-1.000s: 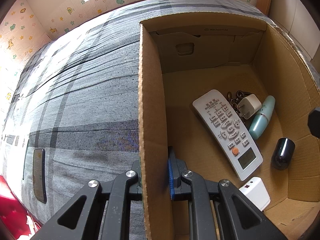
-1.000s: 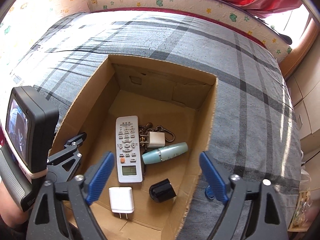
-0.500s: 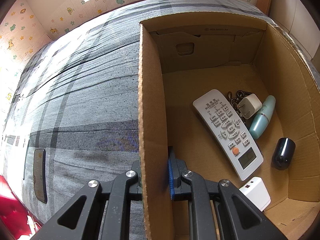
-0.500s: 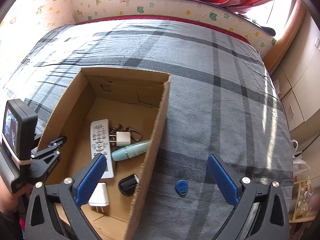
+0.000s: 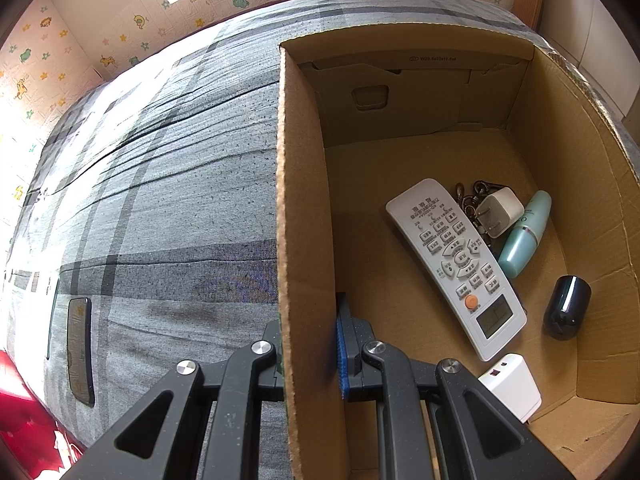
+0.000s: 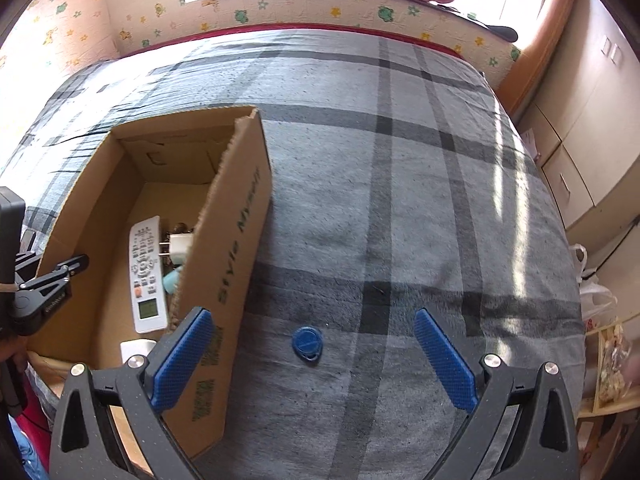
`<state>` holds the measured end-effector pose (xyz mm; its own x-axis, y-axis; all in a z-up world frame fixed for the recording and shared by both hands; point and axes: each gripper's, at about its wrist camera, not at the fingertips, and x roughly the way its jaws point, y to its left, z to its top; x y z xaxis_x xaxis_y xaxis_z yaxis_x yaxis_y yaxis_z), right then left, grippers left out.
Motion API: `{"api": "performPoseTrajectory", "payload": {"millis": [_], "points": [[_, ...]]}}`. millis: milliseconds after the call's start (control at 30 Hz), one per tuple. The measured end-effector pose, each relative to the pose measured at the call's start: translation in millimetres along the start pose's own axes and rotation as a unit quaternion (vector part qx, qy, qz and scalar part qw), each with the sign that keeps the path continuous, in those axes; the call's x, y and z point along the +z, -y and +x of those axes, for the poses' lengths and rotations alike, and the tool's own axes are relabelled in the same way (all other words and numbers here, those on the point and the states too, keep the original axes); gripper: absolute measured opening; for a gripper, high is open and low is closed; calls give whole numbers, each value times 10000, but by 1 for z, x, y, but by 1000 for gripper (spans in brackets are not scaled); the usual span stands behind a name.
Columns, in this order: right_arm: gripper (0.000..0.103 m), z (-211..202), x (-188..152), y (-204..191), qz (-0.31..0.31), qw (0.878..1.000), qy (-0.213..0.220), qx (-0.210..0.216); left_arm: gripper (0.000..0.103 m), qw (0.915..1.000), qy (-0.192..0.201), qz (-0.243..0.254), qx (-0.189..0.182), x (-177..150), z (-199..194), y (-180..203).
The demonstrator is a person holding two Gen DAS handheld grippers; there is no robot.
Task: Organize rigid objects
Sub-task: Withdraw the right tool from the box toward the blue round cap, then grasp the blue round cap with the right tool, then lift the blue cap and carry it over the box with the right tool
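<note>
A cardboard box (image 5: 304, 184) stands on the grey plaid bed. My left gripper (image 5: 310, 344) is shut on the box's left wall, one finger inside and one outside. In the box lie a white remote (image 5: 456, 260), a small white plug (image 5: 498, 210), a teal tube (image 5: 526, 232), a black cap (image 5: 566, 306), a white charger (image 5: 512, 386) and a metal keychain (image 5: 470, 198). My right gripper (image 6: 316, 356) is open above a small blue round tag (image 6: 306, 342) on the bed, right of the box (image 6: 236, 240).
A dark phone (image 5: 80, 348) lies on the bed at the left. Patterned wall panels (image 6: 320, 12) line the far side of the bed. A wooden cabinet (image 6: 580, 120) stands to the right, with bags (image 6: 600, 320) beside the bed.
My right gripper has moved right, from over the box's inside to over the bed, and the blue tag now lies between its open fingers. The left gripper has not moved.
</note>
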<state>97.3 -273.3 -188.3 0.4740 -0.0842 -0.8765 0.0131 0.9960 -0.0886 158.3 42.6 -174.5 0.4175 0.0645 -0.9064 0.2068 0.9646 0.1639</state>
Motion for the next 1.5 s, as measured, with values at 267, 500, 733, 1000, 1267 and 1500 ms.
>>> {"api": "performPoseTrajectory", "payload": {"millis": [267,500,733,1000,1267,1500], "points": [[103,22,-22,9,-15,9998,9,-187,15,10000,-5,10,32,0,0,3],[103,45,-35,14,20,9997,-159,-160,15,10000,-10,25,54,0,0,3],[103,63,-40,17,-49,9993,-363,-58,15,10000,-5,38,80,1,-2,7],[98,80,-39,15,-86,9987,-491,62,15,10000,-8,45,87,1,-3,8],[72,97,-39,12,-124,9969,-752,216,15,9999,-9,52,94,1,-3,9],[28,97,-43,4,-305,9955,-880,172,15,9999,-6,54,100,2,-3,9]]}}
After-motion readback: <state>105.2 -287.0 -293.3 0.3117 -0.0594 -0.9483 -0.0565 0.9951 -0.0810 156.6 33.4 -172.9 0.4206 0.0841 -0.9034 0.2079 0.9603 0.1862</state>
